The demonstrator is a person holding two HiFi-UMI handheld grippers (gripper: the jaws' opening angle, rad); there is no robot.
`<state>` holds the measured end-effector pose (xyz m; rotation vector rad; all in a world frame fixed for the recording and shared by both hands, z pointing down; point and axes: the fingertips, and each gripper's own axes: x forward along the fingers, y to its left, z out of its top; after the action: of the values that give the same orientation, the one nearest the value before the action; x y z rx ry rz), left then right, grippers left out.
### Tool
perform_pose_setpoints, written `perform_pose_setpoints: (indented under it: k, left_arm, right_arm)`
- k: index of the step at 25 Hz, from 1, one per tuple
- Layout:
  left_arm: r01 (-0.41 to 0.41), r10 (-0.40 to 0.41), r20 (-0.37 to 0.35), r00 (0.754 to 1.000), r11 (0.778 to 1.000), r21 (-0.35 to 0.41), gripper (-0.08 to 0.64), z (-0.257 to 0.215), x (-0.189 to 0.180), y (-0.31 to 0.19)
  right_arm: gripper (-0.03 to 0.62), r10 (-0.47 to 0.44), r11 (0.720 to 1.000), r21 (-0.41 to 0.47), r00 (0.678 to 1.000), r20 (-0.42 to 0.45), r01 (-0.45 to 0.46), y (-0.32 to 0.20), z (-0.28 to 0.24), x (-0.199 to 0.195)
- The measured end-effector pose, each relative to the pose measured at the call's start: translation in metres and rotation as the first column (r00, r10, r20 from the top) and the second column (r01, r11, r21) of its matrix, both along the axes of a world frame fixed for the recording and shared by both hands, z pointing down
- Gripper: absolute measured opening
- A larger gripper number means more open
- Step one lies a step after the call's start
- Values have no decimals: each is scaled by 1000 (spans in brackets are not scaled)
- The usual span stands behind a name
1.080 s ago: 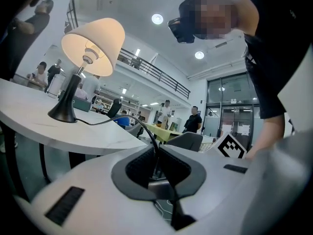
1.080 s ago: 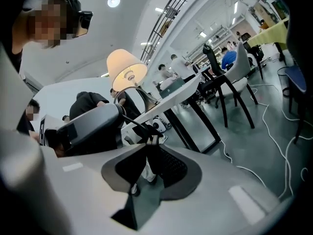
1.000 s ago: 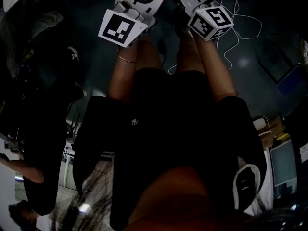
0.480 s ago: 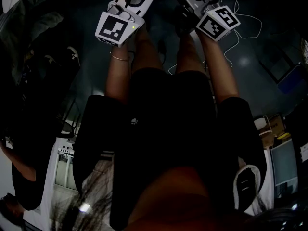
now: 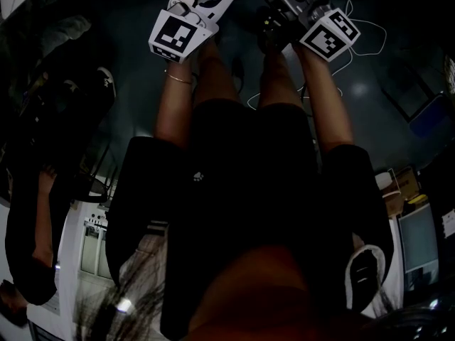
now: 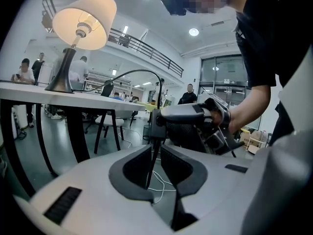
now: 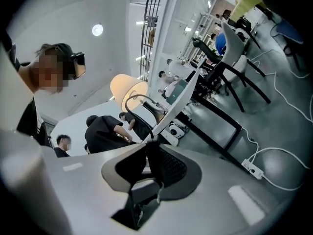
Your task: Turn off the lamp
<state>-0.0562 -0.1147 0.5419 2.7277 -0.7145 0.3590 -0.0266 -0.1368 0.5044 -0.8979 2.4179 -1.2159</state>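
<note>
Black switch (image 6: 156,124) in right tongs (image 7: 147,150); cord (image 6: 149,166) between left tongs (image 6: 155,152); lamp (image 6: 84,21) lit.

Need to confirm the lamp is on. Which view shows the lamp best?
Left gripper view: the lamp stands upright on the table, shade glowing, base and stem clear. Right gripper view shows the lamp smaller, tipped sideways, partly crossed by a black cord. Head view shows none of it.

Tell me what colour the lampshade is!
Creamy white, glowing warm yellow. The lampshade shows best in the left gripper view.
</note>
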Motion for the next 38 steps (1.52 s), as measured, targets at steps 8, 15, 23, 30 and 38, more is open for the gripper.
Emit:
perform_pose_setpoints:
  k: [8, 15, 23, 30, 38]
  left_arm:
    - [-19, 19, -13, 1000, 1000, 6, 46, -1, 10, 0]
    - [-8, 9, -8, 1000, 1000, 30, 29, -5, 8, -1]
    - [-16, 15, 25, 1000, 999, 51, 17, -4, 12, 4]
    - [-25, 23, 42, 999, 999, 48, 18, -3, 12, 7]
    - [-40, 37, 74, 997, 998, 49, 17, 0, 11, 12]
  right_arm:
    - [77, -7, 999, -40, 991, 136, 13, 1, -4, 0]
    - [77, 2, 999, -54, 987, 163, 6, 1, -3, 1]
    - [78, 20, 1000, -8, 996, 88, -20, 1, -3, 3]
    - [81, 42, 999, -12, 999, 35, -41, 0, 2, 7]
    - [87, 19, 1000, -10, 1000, -12, -19, 1, 7, 5]
